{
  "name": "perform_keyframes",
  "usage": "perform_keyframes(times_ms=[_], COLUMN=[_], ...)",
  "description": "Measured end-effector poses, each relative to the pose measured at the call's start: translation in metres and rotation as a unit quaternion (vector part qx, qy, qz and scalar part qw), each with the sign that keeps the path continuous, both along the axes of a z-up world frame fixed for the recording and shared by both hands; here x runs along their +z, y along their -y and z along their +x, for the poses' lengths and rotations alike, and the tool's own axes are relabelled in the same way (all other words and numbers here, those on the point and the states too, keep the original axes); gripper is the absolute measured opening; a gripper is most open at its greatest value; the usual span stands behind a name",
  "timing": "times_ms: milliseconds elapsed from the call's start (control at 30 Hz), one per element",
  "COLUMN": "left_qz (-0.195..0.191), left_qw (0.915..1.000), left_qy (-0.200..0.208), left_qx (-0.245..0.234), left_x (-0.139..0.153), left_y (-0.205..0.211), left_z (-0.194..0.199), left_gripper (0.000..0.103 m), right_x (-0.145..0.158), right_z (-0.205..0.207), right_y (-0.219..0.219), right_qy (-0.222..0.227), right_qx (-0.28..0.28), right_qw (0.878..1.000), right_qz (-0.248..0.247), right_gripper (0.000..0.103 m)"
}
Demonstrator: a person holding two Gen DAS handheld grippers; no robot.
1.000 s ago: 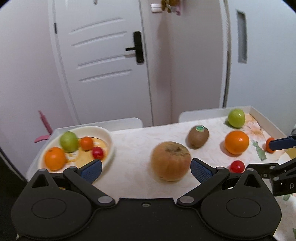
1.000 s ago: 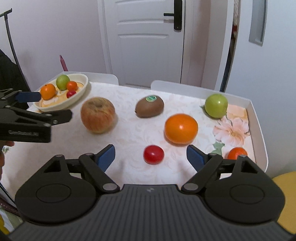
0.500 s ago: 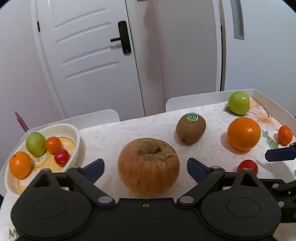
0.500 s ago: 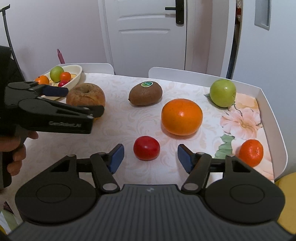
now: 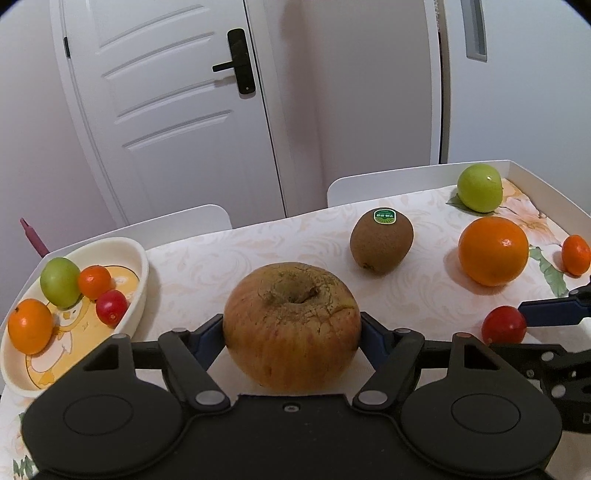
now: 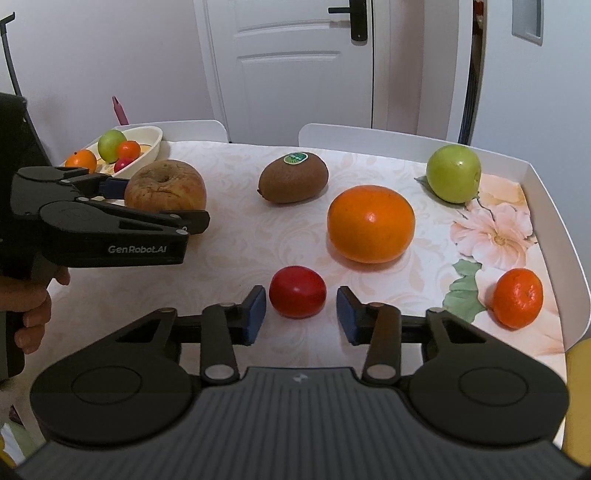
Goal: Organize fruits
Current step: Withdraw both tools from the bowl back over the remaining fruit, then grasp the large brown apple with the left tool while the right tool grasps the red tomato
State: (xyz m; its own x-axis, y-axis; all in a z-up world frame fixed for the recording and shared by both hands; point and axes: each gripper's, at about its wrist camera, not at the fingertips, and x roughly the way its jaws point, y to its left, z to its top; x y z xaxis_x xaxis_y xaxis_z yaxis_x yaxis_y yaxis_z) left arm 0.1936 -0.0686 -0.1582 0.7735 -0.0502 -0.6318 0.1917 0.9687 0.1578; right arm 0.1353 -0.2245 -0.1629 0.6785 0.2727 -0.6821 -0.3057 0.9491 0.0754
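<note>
Both grippers closing, angled down.
Left gripper (image 5: 291, 332) pads touch the apple (image 5: 291, 325); right gripper (image 6: 300, 309) straddles the tomato (image 6: 297, 296).

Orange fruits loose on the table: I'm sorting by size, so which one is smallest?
The small mandarin near the table's right rim. It is clearly smaller than the big orange beside the kiwi.

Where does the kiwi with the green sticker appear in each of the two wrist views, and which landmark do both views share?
Left wrist view: the kiwi lies right of centre, behind the big apple and left of the large orange.
Right wrist view: the kiwi lies at upper centre, between the big apple and the large orange.
Shared landmark: the white door's black handle.
</note>
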Motion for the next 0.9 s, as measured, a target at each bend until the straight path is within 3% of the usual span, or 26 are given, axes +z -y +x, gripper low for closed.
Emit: perform_keyframes(times_ms=[467,567,900], left_qz=[-0.001,-0.004,-0.022], left_qw=[1.0,0.9999,0.9992], left_qy=[-0.005,-0.004,0.011], left_qx=[0.003,0.008,0.031], left_x=[0.001,0.002,0.02], left_y=[-0.006,-0.01,-0.029], left_z=[-0.019,-0.024,-0.046], left_gripper=[0.078,0.078,0.078], right_x=[-0.001,0.0,0.026], right_z=[0.003,0.004,-0.001], right_y=[-0.006,-0.009,-0.022], right_qy=[0.004,0.008,0.028], right_qx=[-0.002,-0.002,0.007], right_qw=[1.0,1.0,1.0], right_qz=[0.001,-0.005,0.004], right_gripper=[0.053,0.048,0.048])
